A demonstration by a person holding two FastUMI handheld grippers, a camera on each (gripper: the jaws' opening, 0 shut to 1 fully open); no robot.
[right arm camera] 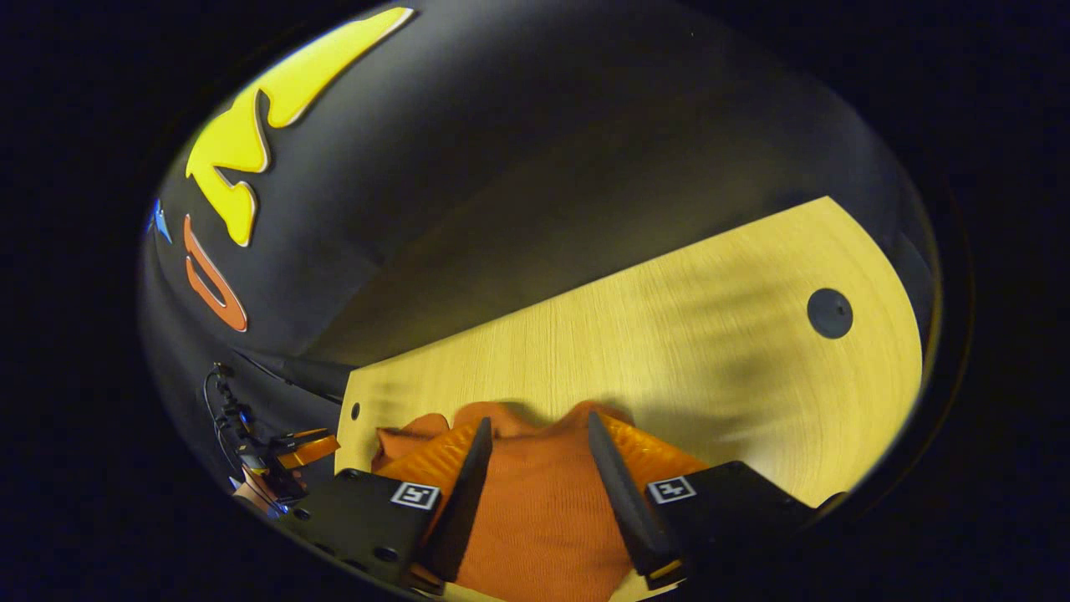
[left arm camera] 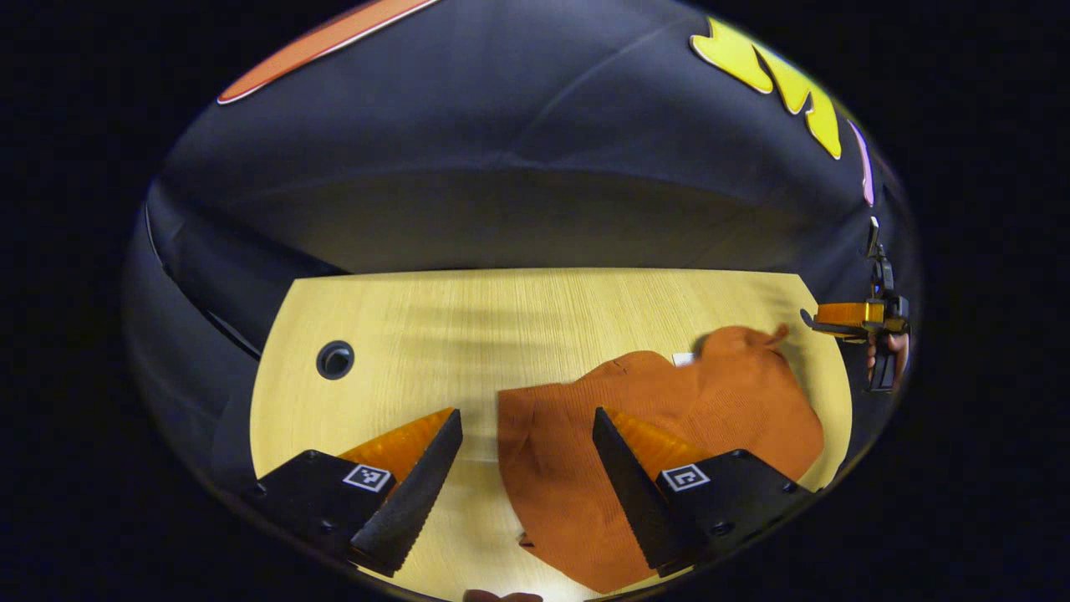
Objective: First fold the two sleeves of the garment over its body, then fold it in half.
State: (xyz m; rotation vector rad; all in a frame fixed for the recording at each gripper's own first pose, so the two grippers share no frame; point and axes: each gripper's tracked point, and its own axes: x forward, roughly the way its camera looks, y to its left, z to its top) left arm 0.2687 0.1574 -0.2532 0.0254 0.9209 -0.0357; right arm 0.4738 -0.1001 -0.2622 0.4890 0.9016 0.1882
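Left gripper view, garment (left arm camera: 669, 435) on table (left arm camera: 501, 326)

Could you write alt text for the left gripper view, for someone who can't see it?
An orange knitted garment lies bunched on a pale wooden table, seen past the open left gripper, whose fingers sit above its near edge. At the far right, a hand holds the right gripper beside the table's edge. A round cable hole marks the table's left side.
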